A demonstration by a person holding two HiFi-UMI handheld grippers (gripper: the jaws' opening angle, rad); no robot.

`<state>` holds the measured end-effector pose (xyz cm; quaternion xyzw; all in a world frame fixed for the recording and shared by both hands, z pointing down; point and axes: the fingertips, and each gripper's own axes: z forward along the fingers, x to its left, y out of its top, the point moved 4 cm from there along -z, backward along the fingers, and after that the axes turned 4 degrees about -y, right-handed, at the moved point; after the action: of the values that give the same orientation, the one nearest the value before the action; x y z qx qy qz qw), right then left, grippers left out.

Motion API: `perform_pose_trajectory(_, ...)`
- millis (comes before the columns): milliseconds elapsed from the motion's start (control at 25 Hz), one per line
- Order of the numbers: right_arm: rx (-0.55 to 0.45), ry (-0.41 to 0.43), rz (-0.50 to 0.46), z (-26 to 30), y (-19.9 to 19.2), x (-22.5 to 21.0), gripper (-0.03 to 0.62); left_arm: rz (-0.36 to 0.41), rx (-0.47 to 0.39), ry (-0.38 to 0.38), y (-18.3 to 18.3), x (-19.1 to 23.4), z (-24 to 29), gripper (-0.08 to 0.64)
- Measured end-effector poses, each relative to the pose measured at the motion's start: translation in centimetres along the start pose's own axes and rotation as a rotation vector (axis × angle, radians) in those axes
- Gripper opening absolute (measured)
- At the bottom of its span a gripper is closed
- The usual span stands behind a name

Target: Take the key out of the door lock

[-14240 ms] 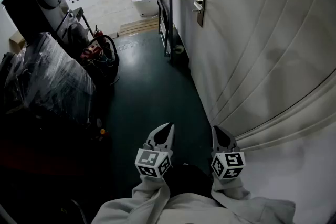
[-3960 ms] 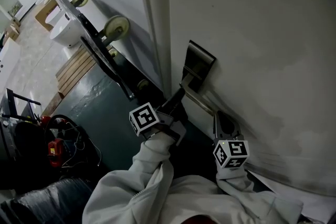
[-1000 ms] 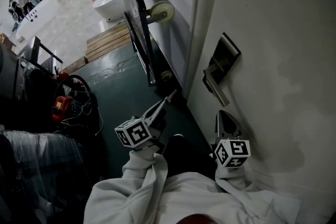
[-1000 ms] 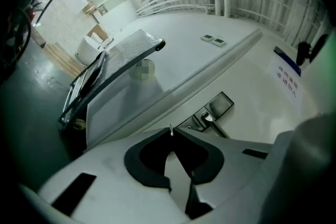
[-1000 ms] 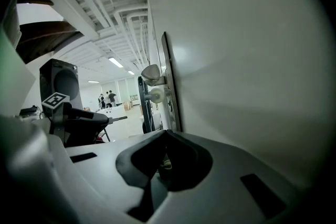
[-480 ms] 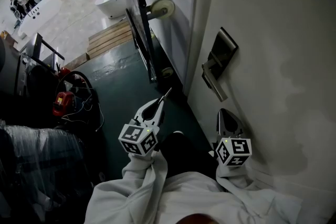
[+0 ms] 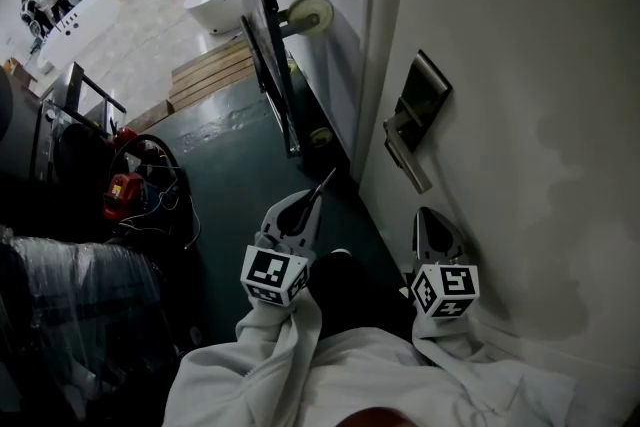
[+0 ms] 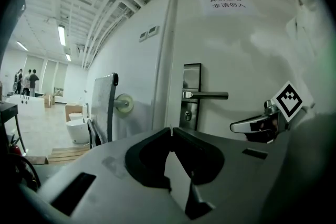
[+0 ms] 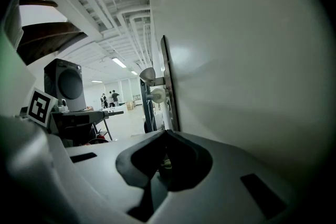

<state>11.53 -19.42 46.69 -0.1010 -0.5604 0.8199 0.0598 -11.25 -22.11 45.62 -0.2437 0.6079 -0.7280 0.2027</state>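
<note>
Both clenched: left hand-held gripper [image 7: 308, 208] pinches slim metal key [image 7: 324, 182]; right hand-held gripper [image 7: 432, 215] empty beside white door [image 7: 530, 55].

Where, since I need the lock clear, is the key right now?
In the head view, the key sticks out of the shut left gripper, left of the door handle and clear of the lock plate.
</note>
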Motion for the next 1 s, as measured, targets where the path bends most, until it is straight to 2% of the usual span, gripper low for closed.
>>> perform_pose_trajectory(560, -0.024, -0.044, -0.012, -0.37, 0.5, -0.34, 0.051, -0.031, 0.025, 0.01, -0.4, 0.33, -0.07, 0.026)
perform_pose_trajectory(1000, -0.016, -0.057, -0.01, -0.44, 0.17, -0.52, 0.051, -0.051, 0.035, -0.013, -0.93, 0.17, 0.69, 0.026)
